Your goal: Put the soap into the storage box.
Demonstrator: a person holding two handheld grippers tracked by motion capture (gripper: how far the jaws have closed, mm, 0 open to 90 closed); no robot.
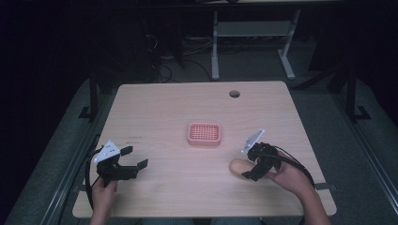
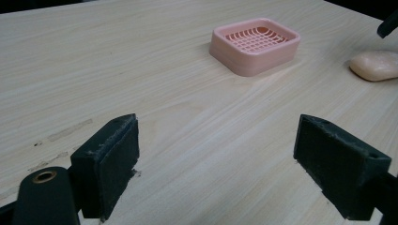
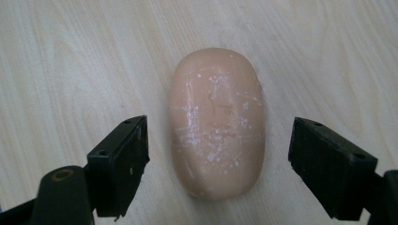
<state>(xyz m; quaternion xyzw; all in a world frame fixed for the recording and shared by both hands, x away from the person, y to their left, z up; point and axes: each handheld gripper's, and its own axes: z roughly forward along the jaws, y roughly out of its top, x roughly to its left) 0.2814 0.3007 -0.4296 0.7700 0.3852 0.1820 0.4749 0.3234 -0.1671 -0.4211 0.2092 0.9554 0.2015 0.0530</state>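
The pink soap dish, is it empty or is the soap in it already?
Empty. The pink soap dish shows only its bare grid, and the soap lies on the table apart from it, between the right gripper's open jaws.

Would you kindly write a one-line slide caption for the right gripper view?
Right gripper open astride a peach soap bar lying on the wooden table, pads not yet touching it.
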